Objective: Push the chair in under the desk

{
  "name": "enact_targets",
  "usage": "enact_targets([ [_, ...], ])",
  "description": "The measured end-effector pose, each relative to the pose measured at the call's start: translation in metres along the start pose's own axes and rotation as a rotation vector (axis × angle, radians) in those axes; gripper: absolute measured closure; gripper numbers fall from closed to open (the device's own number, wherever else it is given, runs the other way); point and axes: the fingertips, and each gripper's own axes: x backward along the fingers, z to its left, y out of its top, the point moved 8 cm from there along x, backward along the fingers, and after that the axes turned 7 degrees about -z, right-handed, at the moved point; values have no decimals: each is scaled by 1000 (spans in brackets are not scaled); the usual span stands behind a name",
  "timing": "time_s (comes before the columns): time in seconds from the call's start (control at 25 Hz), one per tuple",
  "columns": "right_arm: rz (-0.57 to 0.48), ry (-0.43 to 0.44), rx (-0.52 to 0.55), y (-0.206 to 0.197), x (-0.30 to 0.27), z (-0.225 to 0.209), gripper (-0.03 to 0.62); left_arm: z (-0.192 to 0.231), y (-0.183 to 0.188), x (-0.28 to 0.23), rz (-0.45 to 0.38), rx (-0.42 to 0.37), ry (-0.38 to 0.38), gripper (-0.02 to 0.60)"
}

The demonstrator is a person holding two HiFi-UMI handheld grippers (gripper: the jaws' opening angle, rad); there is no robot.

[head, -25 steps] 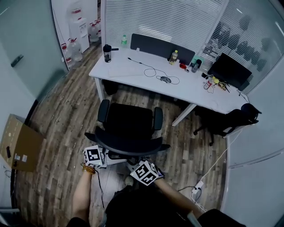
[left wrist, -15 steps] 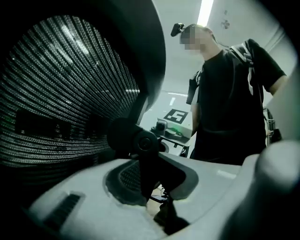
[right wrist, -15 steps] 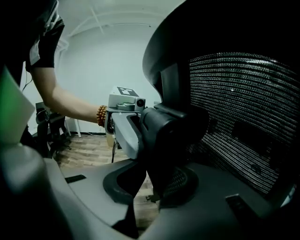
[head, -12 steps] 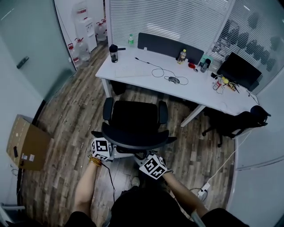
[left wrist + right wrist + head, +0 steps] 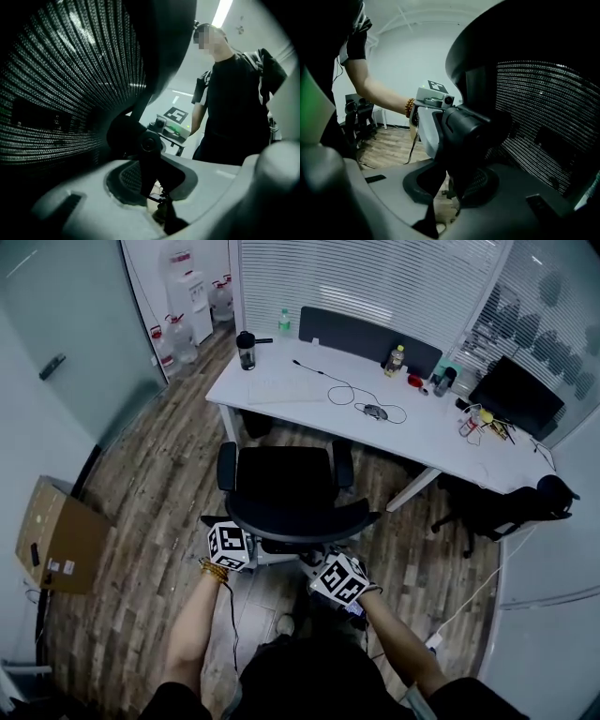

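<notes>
While left gripper (image 5: 265, 555) (jaws just closing) and right gripper (image 5: 315, 564) clamp chair back (image 5: 300, 519), uneven push may ram desk leg (image 5: 413, 489).

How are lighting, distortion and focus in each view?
Head view: evenly lit and sharp, though fisheye bows the long white desk. Left gripper view: black mesh office chair fills it, dark, backlit by a ceiling light strip. Right gripper view: similarly underexposed, nearest parts soft.
</notes>
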Motion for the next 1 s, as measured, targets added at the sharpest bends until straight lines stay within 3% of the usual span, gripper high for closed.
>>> enact_targets([
  [0.6, 22, 126, 108, -30, 29, -96, 530, 74, 14, -59, -14, 26, 119, 529],
  [1.0, 48, 168, 155, -42, 38, -154, 531, 125, 23, -87, 4, 61, 121, 532],
])
